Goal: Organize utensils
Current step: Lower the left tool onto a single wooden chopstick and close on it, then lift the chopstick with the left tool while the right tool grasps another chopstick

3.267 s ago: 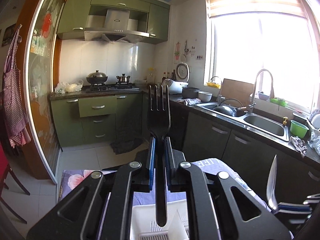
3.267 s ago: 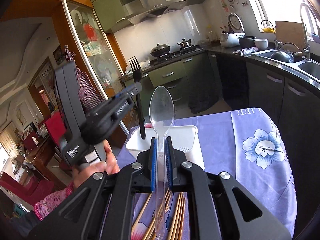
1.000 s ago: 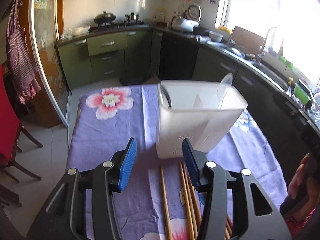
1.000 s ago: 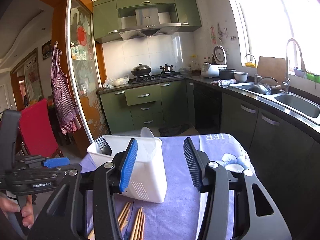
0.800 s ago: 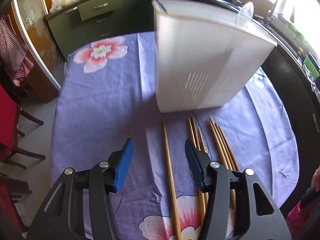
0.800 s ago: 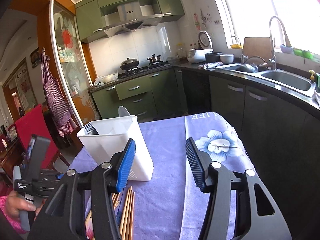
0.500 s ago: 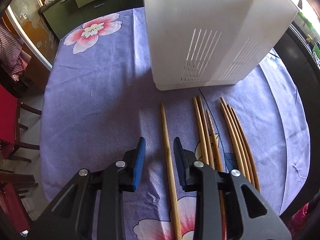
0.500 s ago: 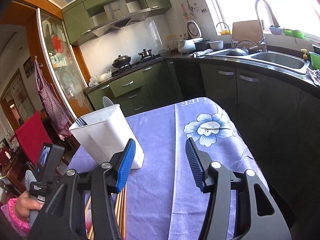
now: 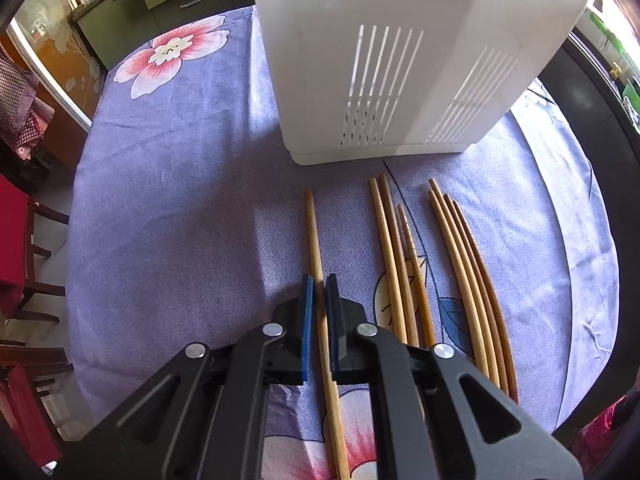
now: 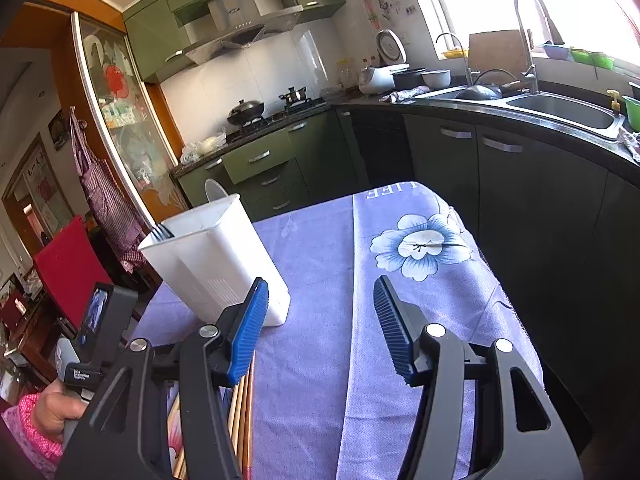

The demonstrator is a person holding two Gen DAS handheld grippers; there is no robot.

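My left gripper (image 9: pixel 319 280) points steeply down at the table and is shut on a single wooden chopstick (image 9: pixel 313 236) that lies apart, left of the others. Two more bunches of chopsticks (image 9: pixel 400 264) (image 9: pixel 464 264) lie to its right. Just beyond them stands the white utensil holder (image 9: pixel 400 60). In the right wrist view the holder (image 10: pixel 216 264) contains a black fork (image 10: pixel 161 232) and a clear spoon (image 10: pixel 214 191). My right gripper (image 10: pixel 320 282) hovers over the cloth right of the holder, its jaws opening with nothing between them.
A purple flowered tablecloth (image 9: pixel 180 200) covers the table, whose edges fall off left and right. A hand (image 10: pixel 56 404) grips the left tool at lower left. A red chair (image 10: pixel 68 264) stands left; green cabinets and a sink (image 10: pixel 560 108) run along the right.
My left gripper dropped toward the table, tilted downward, and closed on the lone chopstick. My right gripper swung right, away from the holder, with its jaws a little wider.
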